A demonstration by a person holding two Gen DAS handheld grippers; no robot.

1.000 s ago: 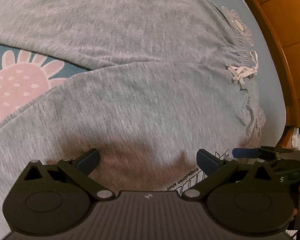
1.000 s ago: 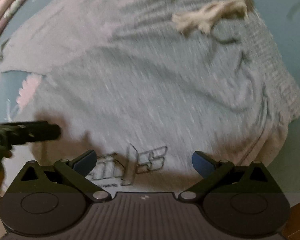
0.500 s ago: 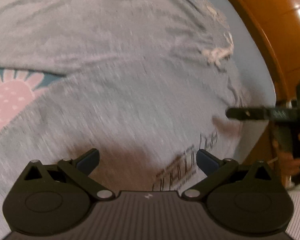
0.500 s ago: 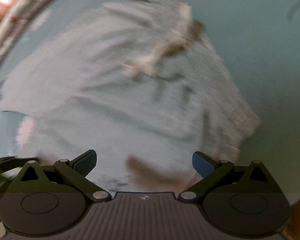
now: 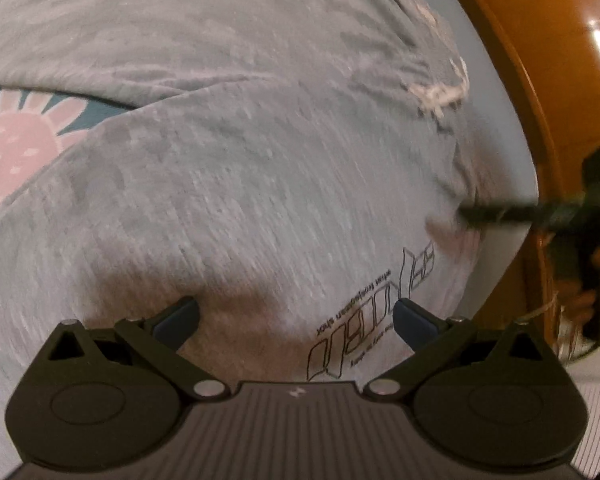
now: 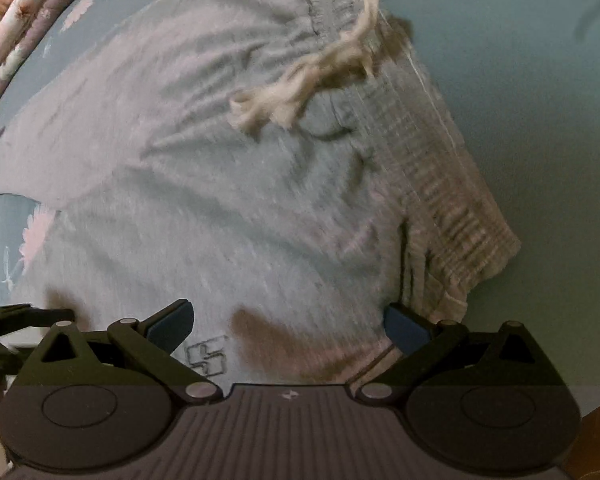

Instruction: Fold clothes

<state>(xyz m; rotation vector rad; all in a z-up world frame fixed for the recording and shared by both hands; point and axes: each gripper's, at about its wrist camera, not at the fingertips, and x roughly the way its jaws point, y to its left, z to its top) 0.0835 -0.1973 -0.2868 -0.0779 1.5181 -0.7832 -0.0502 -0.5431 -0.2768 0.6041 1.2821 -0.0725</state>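
Grey sweatpants [image 5: 240,168] lie spread on a teal bedsheet, with a printed black logo [image 5: 372,320] near the hip and a white drawstring [image 5: 440,96] at the waistband. My left gripper [image 5: 296,318] hovers open over the cloth beside the logo, nothing between its fingers. The right wrist view shows the same sweatpants [image 6: 228,200], the drawstring [image 6: 312,80] and the ribbed waistband [image 6: 440,184]. My right gripper [image 6: 288,328] is open above the fabric near the waistband's corner, holding nothing. The other gripper's dark, blurred tip [image 5: 500,212] reaches in from the right of the left wrist view.
The bedsheet [image 6: 532,80] is teal with a pink flower print [image 5: 16,136]. A wooden bed frame [image 5: 520,60] curves along the right edge. A quilted bedding edge [image 6: 16,52] runs along the upper left in the right wrist view.
Both grippers have shifted over the sweatpants; the left wrist view has swung right so more of the logo shows. The right gripper has drawn back toward the waistband corner. Both stay open.
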